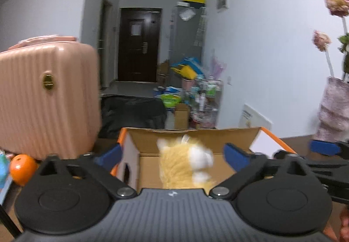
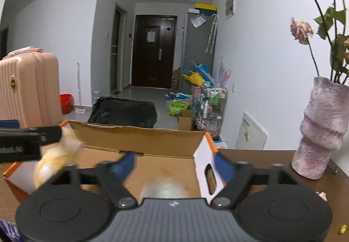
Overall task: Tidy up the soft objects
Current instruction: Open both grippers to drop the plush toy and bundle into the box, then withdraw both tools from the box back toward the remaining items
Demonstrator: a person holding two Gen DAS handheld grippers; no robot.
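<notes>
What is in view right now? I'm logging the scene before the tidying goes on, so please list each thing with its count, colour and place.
plush toy: one, yellow and white, blurred, inside the box between the left fingers
cardboard box: one, brown with white and orange sides, open on the table
table: one, dark brown wood
vase: one, pink, on the table right of the box, holding dried pink flowers
orange: one, orange, left of the box
suitcase: one, pink, ribbed, behind the orange
black bag: one, on the floor beyond the box
left gripper: open, blue pads, around the toy
right gripper: open, over the box
</notes>
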